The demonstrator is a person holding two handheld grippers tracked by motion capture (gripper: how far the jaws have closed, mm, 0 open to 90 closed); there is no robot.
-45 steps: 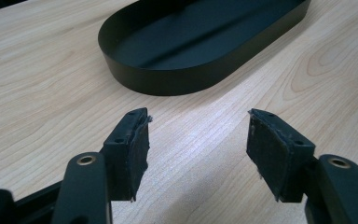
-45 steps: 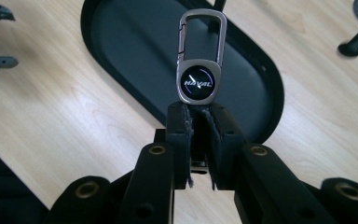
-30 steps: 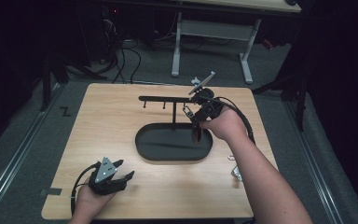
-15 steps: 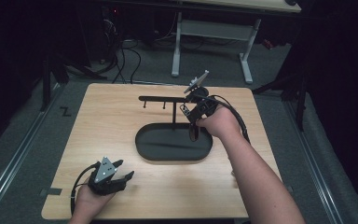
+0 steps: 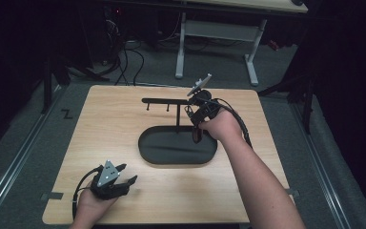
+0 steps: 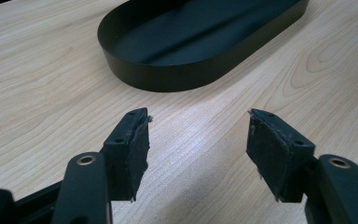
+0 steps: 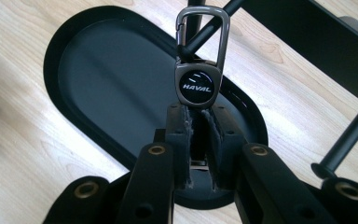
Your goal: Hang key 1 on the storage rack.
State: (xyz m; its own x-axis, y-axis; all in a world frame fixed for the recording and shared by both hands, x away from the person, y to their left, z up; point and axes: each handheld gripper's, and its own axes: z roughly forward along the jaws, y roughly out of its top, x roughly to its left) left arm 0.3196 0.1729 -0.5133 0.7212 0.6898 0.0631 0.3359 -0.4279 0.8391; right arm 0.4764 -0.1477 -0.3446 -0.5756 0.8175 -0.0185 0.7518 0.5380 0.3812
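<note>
High view, left to right. Left gripper [image 5: 124, 180] rests on the wooden table [image 5: 105, 124] near the front-left corner, well apart from the work; in the left gripper view its jaws stand wide with nothing between them, aimed toward the black oval tray [image 6: 168, 79].

Centre: the tray forms the base of a black hanger stand [image 5: 178, 114], an upright post carrying a horizontal bar [image 5: 164, 100] with small pegs beneath.

Right of centre: right gripper [image 5: 196, 110] is raised over the tray's right end, beside the post. Right gripper view: jaws closed narrow on the lower end of a key fob [image 7: 196, 85], dark round badge marked HAVAL, with a metal carabiner clip [image 7: 203, 30] at its free end.

Step in hand, as I judge it: bringing the fob to the stand for hanging; clip not yet over any peg.

Fob's long axis runs in line with the jaws, clip end pointing away from the gripper, toward the stand's bars, badge face to the camera.

Next move likely calls for lining the clip's loop up with a peg end [image 7: 322, 169], then sliding it on before letting go. Little slack in that loop; a tilted fob could glance off.
</note>
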